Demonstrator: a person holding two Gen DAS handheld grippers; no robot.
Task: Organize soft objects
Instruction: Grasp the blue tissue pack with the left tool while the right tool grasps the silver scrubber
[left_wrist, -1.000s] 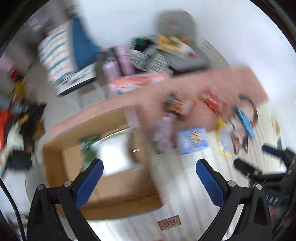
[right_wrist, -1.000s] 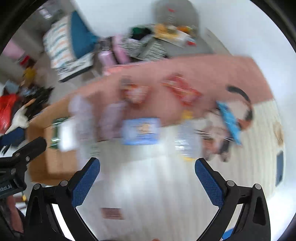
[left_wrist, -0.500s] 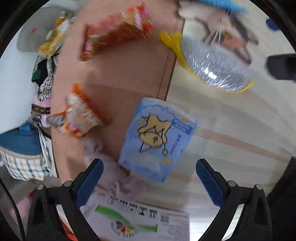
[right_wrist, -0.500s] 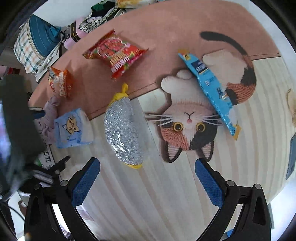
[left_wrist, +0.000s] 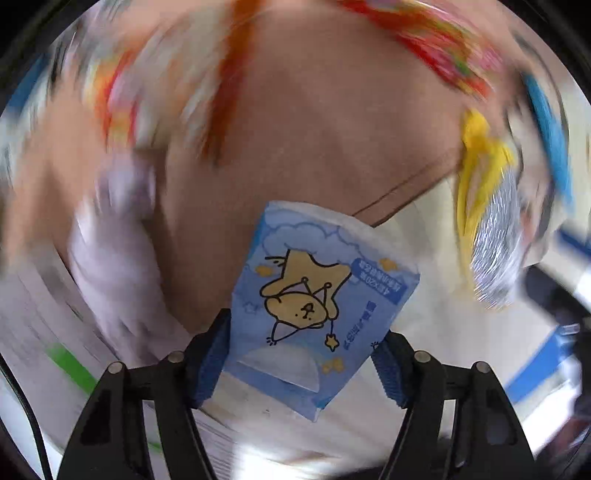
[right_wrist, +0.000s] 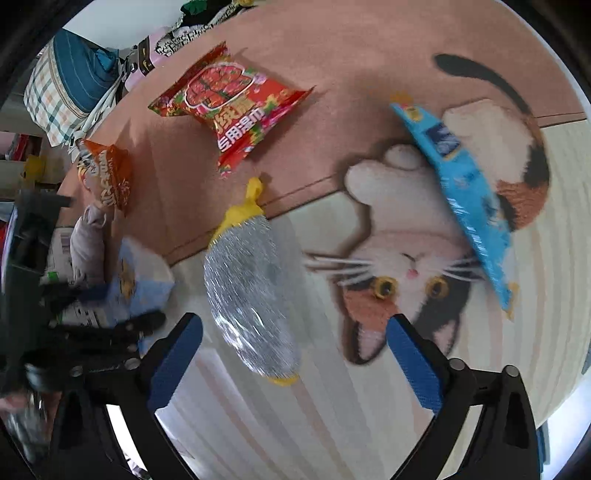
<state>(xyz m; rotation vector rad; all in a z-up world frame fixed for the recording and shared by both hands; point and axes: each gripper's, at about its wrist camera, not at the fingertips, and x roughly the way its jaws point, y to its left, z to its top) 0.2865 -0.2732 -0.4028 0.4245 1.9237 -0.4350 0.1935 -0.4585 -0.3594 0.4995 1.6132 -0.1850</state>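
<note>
The left gripper (left_wrist: 301, 354) is clenched on the soft light-blue tissue pack printed with a yellow cartoon animal (left_wrist: 317, 295), its blue pads pressing the pack's two side edges. The pack's long axis runs straight forward from the gripper, and it seems to be lifted just clear of the rug — the blur all round it makes contact hard to judge.

The right gripper (right_wrist: 293, 363) is released, jaws wide, with nothing between them. Directly ahead of it, partly between its fingers, lies the silvery crinkled pouch with yellow ends (right_wrist: 247, 284) on the round cat-picture rug (right_wrist: 406, 229). The pouch's long axis runs away from the gripper, tilted slightly left, so the open jaws already straddle its short width; a short drop forward should be enough to take it. The right hand is plainly the nearer one for this.

Farther off on the rug lie a red printed wet-wipe packet (right_wrist: 232, 107), a small orange snack bag (right_wrist: 107, 173), a long bright-blue wrapper (right_wrist: 461, 192) across the cat's body, and a pale lilac bundle of cloth (right_wrist: 86, 243) just beside the tissue pack. No container shows clearly in either view — only a white printed surface with a green stripe (left_wrist: 74, 365) at the left edge, whose nature I cannot tell.
</note>
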